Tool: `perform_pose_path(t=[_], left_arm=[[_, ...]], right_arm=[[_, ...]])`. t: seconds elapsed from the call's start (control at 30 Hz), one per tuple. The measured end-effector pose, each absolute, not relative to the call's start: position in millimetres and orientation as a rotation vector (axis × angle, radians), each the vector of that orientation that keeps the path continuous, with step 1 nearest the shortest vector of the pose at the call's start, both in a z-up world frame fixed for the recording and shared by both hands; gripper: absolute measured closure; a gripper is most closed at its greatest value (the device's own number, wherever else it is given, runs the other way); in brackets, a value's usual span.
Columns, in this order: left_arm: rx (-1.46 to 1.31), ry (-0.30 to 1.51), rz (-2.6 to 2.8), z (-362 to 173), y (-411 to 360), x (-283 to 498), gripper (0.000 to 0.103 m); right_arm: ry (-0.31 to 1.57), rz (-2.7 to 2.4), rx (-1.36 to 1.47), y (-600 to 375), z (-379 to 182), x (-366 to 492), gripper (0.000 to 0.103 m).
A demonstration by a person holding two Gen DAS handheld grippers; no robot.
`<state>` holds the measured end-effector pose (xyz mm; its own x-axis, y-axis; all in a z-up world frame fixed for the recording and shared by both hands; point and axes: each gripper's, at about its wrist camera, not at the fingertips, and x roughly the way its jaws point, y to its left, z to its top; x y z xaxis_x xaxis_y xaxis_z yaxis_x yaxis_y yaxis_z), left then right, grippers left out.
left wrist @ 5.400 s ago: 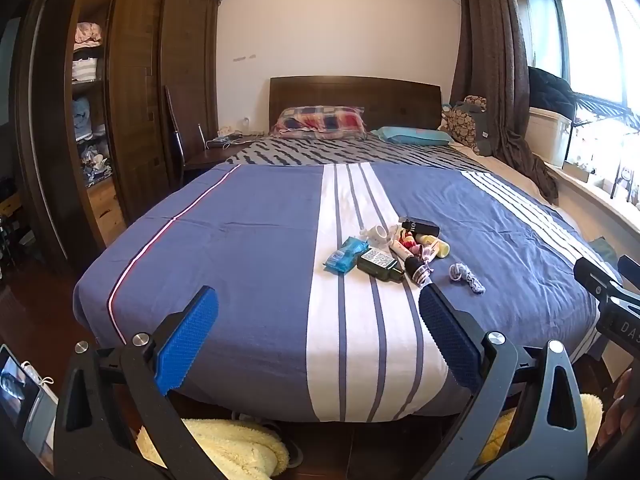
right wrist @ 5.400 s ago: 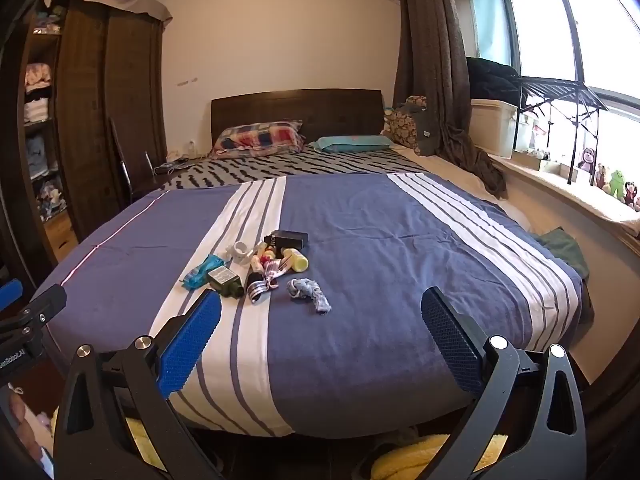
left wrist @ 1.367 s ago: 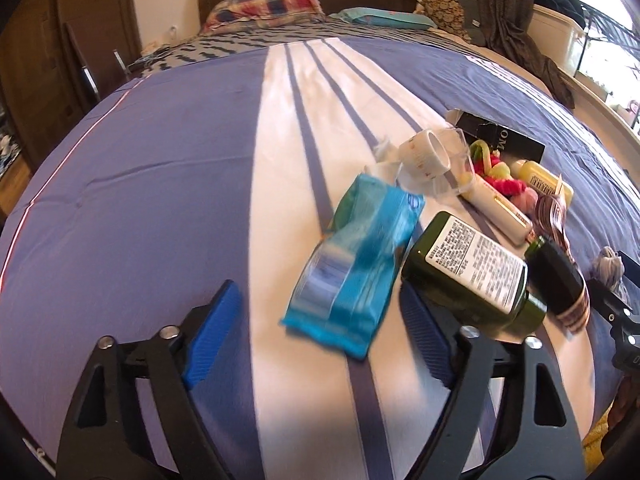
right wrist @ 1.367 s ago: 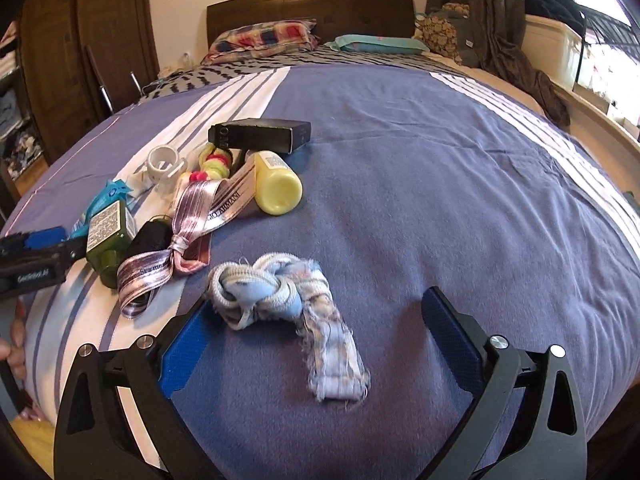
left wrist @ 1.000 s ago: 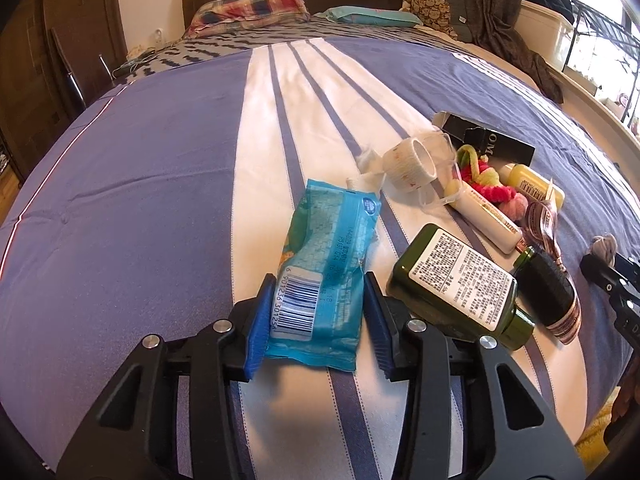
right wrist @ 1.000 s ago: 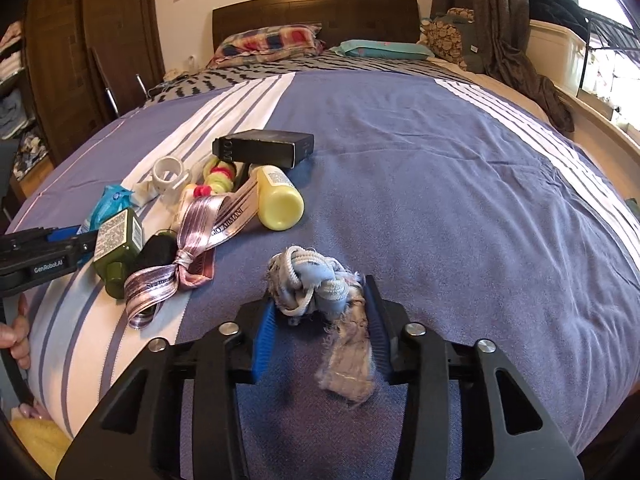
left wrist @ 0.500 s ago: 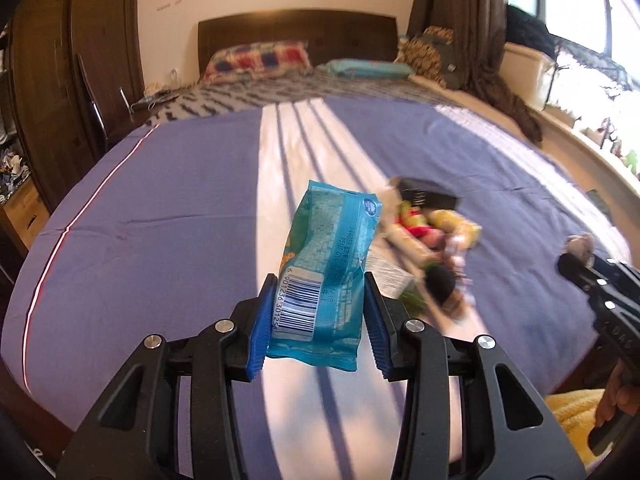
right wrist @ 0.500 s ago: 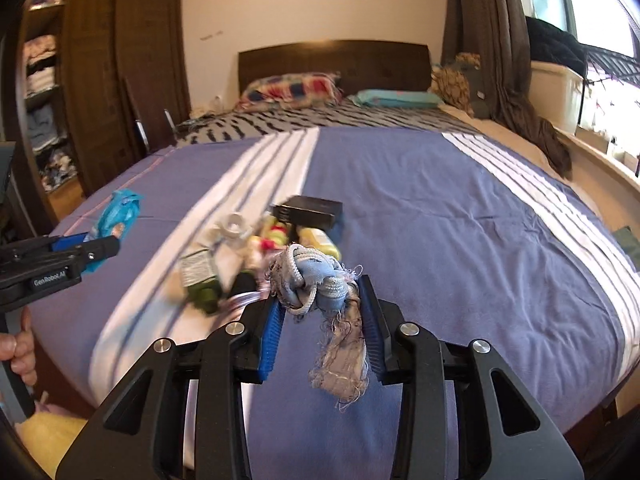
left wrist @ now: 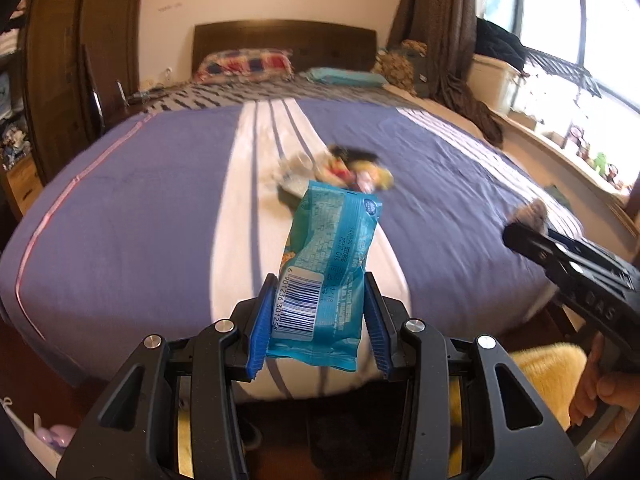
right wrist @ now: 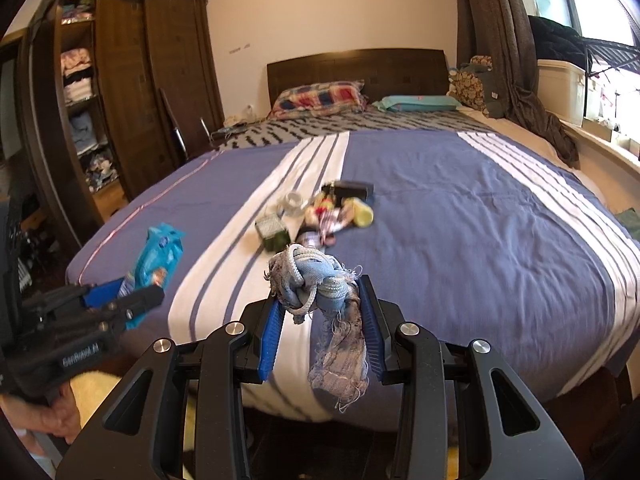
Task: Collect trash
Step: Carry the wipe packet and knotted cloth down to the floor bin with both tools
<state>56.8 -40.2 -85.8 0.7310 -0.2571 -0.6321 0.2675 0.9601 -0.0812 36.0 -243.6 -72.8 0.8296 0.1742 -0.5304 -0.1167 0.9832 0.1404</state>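
My left gripper [left wrist: 318,320] is shut on a blue snack wrapper [left wrist: 326,268] with a barcode and holds it in the air over the near edge of the bed. The wrapper also shows in the right wrist view [right wrist: 154,260]. My right gripper [right wrist: 320,320] is shut on a knotted, frayed blue-grey rag [right wrist: 320,288], also lifted off the bed. A pile of small items [right wrist: 320,216] stays on the bedspread: a green bottle [right wrist: 274,234], a yellow bottle [right wrist: 362,210], a black box [right wrist: 352,190], a ribbon.
The bed [right wrist: 460,220] has a blue and white striped cover, with pillows [right wrist: 318,100] at the headboard. A dark wardrobe [right wrist: 132,92] stands at the left and a window sill with a white bin [right wrist: 564,88] at the right. Yellow fluffy fabric [left wrist: 540,376] lies on the floor by the bed.
Both grippers have pulled further back and up from the bed, each still holding its item. The pile looks smaller and farther away.
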Motion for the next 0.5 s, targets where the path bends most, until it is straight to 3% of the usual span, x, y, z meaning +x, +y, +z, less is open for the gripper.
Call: perform_pose_path(t=[0.5], left_arm=[[0.017,0.912,-0.304,-167.7,-38.3,29.2,0.063]], right_arm=[[0.756,0.123,0.055,-235.5,-138.3,9.4,0.066]])
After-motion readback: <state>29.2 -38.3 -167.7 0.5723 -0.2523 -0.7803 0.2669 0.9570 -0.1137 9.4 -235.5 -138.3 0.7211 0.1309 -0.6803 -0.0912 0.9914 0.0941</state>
